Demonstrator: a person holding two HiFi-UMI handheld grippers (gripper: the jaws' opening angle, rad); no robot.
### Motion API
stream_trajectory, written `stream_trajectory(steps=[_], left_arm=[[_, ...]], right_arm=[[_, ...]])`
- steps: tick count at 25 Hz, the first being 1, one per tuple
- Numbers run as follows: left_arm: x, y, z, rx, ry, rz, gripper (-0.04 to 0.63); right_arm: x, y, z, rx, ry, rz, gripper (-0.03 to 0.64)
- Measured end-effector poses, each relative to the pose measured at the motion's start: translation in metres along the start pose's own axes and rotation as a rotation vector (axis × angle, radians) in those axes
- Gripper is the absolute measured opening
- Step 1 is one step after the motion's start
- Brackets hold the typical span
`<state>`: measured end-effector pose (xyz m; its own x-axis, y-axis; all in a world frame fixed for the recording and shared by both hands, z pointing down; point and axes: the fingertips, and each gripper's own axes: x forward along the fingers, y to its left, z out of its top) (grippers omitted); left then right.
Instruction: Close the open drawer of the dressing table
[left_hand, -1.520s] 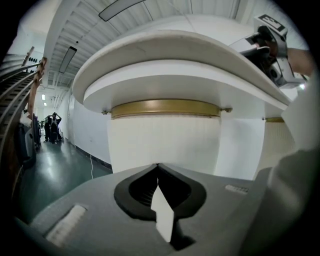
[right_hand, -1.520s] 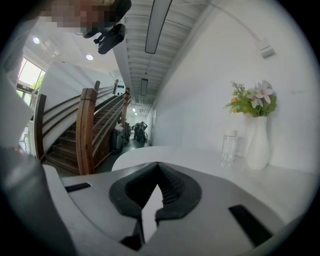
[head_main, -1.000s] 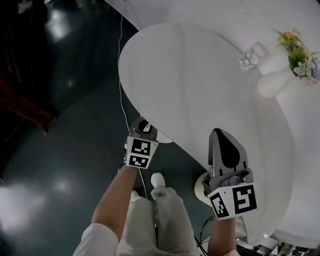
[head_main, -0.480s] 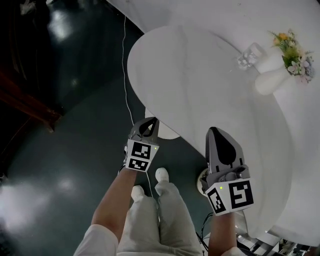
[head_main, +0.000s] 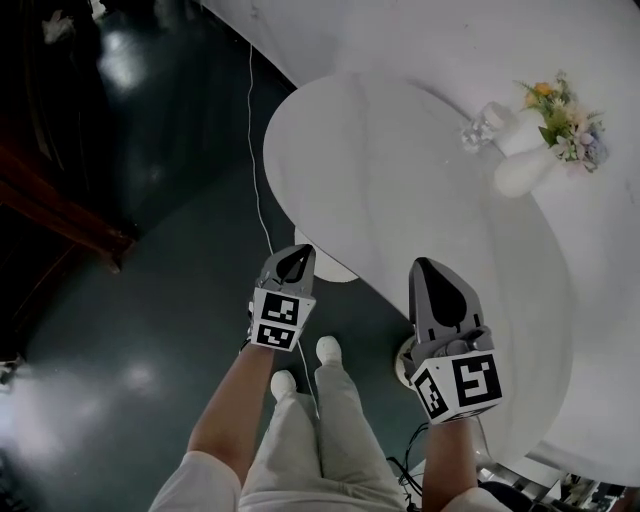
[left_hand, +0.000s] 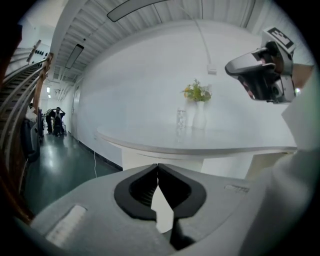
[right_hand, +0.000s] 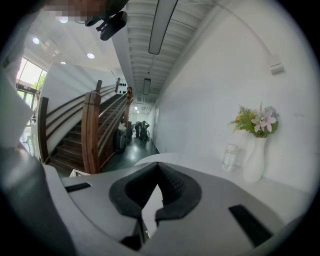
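The dressing table (head_main: 400, 180) hides its own front beneath its white top in the head view, and where top meets white wall is unclear. Figures (left_hand: 54, 120) down the corridor are too small to tell apart.

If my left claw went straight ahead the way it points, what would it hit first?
Most likely the table's white base, just under the tabletop. The left claw, shut and empty, aims there. How far off it is remains unclear.
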<state>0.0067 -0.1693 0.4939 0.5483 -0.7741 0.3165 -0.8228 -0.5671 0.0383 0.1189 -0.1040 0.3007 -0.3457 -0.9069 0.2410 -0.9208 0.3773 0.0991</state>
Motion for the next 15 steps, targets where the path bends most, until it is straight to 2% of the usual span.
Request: stream_trajectory(steps=[5, 15], left_arm=[[-0.023, 0.003, 0.018, 0.010, 0.008, 0.001, 0.018], [-0.070, 0.006, 0.076, 0.074, -0.030, -0.002, 0.018]], right_arm=[[-0.008, 0.006, 0.024, -0.007, -0.007, -0.002, -0.003], [-0.036, 0.014, 0.057, -0.002, 0.000, -0.038, -0.003]])
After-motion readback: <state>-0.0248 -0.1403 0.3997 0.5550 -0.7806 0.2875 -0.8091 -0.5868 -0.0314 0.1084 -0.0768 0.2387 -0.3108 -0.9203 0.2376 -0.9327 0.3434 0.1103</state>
